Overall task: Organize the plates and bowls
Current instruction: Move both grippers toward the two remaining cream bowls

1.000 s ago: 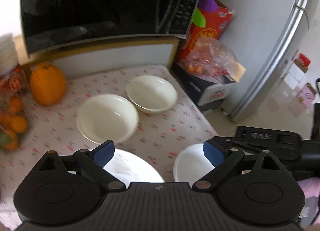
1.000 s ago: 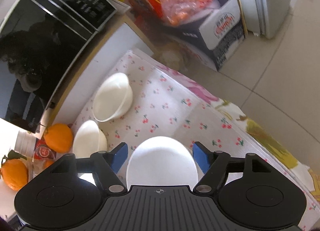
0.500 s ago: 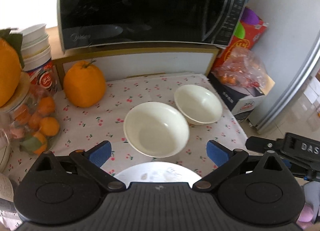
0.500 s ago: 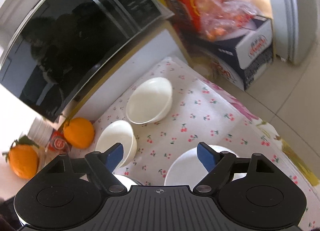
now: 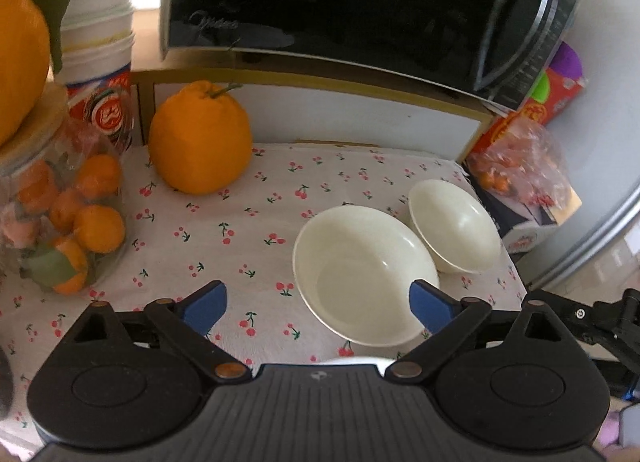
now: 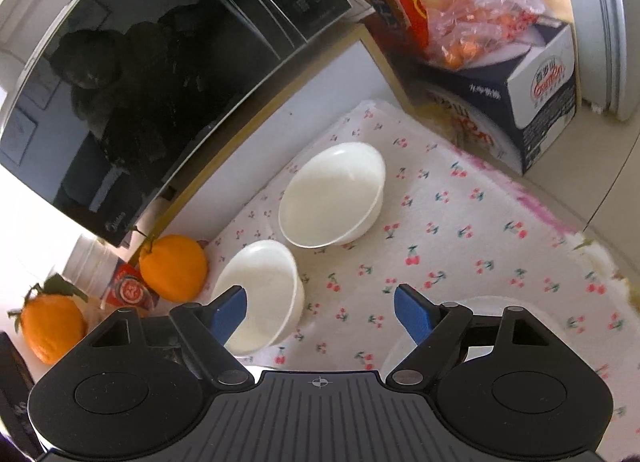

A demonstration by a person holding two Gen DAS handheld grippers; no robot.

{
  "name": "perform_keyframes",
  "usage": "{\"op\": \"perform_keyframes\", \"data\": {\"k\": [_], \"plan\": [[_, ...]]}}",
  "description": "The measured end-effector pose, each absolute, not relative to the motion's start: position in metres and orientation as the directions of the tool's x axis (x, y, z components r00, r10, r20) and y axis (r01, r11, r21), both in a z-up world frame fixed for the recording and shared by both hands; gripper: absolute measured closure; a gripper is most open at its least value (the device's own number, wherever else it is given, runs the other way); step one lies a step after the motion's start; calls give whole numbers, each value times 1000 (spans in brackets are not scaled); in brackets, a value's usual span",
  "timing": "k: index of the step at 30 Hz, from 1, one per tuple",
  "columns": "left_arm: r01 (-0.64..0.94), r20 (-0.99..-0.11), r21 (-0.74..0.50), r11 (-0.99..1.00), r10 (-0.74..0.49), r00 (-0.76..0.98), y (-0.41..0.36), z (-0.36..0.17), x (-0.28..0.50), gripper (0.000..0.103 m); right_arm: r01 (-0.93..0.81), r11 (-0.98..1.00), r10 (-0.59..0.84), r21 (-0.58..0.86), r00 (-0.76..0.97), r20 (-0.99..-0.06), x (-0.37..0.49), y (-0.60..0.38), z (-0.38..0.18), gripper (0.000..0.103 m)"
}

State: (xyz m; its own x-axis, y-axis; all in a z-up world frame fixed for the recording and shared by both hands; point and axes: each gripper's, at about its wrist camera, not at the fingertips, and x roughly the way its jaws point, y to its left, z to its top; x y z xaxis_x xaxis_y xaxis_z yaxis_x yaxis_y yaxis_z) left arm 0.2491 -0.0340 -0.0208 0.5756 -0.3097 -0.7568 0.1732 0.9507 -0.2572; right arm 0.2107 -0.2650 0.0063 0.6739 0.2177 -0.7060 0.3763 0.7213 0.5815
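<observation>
Two white bowls sit side by side on the cherry-print tablecloth (image 5: 240,230). In the left wrist view the nearer bowl (image 5: 360,274) lies just past my left gripper (image 5: 318,306), whose jaws are closing with nothing gripped; its right fingertip overlaps that bowl's rim. The farther bowl (image 5: 456,226) sits behind it to the right. A sliver of white plate (image 5: 348,361) shows under the gripper. In the right wrist view my right gripper (image 6: 320,314) is open over bare cloth, with the near bowl (image 6: 260,282) by its left finger, the other bowl (image 6: 332,198) beyond, and a white plate (image 6: 488,302) behind its right finger.
A black microwave (image 5: 340,2) stands on a shelf at the back. A large orange (image 5: 200,142), a jar of small oranges (image 5: 60,214) and stacked paper cups (image 5: 98,50) line the left. A box with a plastic bag (image 5: 520,182) and a fridge (image 5: 608,190) stand right.
The left view has swung left and lower: the bowls sit further right and the plates have slid beneath the gripper. In the right view the plate shifted from between the fingers to the right.
</observation>
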Motion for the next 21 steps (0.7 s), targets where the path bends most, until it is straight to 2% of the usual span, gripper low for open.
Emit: {"op": "perform_keyframes", "data": {"k": [5, 11, 15, 21], "plan": [[117, -756, -316, 941, -325, 568, -24, -32, 259, 25, 373, 691, 240, 619, 690, -683, 222, -252, -2, 20], [93, -747, -371, 924, -357, 561, -21, -40, 263, 44, 340, 731, 237, 592, 687, -687, 235, -229, -11, 20], [87, -740, -391, 916, -369, 562, -20, -42, 264, 52, 343, 749, 222, 567, 676, -703, 239, -220, -17, 21], [82, -747, -392, 916, -369, 553, -19, -46, 265, 62, 356, 757, 202, 548, 670, -714, 242, -214, -23, 30]]}}
